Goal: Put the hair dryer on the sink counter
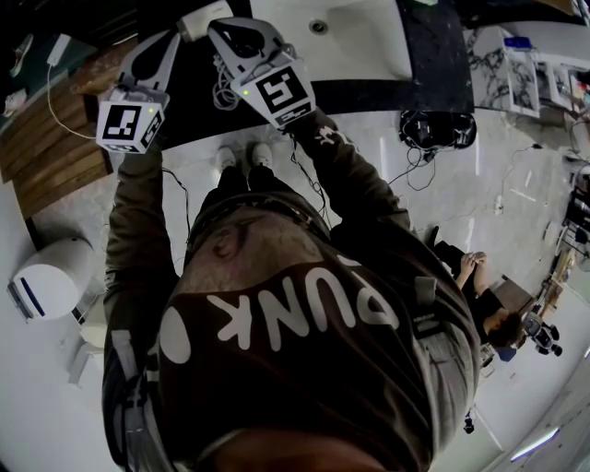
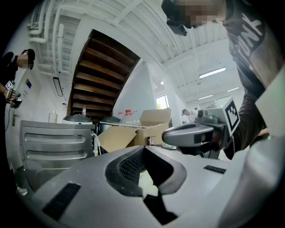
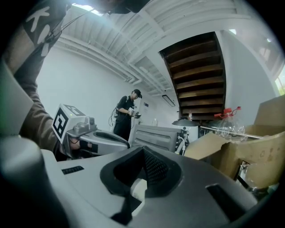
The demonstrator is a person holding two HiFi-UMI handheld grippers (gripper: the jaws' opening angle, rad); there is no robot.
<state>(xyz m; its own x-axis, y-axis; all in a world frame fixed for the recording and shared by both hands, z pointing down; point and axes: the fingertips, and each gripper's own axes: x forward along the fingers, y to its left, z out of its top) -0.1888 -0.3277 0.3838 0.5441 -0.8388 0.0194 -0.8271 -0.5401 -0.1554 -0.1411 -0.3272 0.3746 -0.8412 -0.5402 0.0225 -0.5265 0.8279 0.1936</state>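
clamping the left gripper (image 2: 148,186) shut on a pale white piece, and pinching the right gripper (image 3: 138,190) on a white piece too, both judged to be parts of the hair dryer (image 1: 205,17). holding it between both tips, probably to keep the body steady with its coiled cord (image 1: 221,89) dangling below. carrying it over the dark worktop (image 1: 369,95), just beside the white sink basin (image 1: 359,37); not telling whether touching down yet. likely needing a gentle lowering before letting go.
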